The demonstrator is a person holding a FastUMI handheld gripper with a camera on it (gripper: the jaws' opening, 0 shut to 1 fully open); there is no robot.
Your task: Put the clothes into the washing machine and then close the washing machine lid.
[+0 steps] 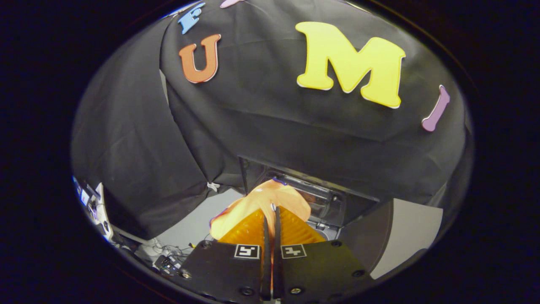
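My gripper (271,210) is shut on an orange-yellow piece of clothing (270,197), which bunches up around and just ahead of the fingertips and drapes down to the left. Both fingers (295,230) press together on the fabric. Beyond the cloth lies the washing machine (325,202), dark, with its lid raised and its opening showing behind and to the right of the garment. The garment hangs above the front edge of that opening and hides most of the drum.
The booth's black cloth wall rises right behind the machine. A grey floor (198,219) lies to the left, with cables and small devices (166,261) on it. A pale panel (411,228) stands to the right of the machine.
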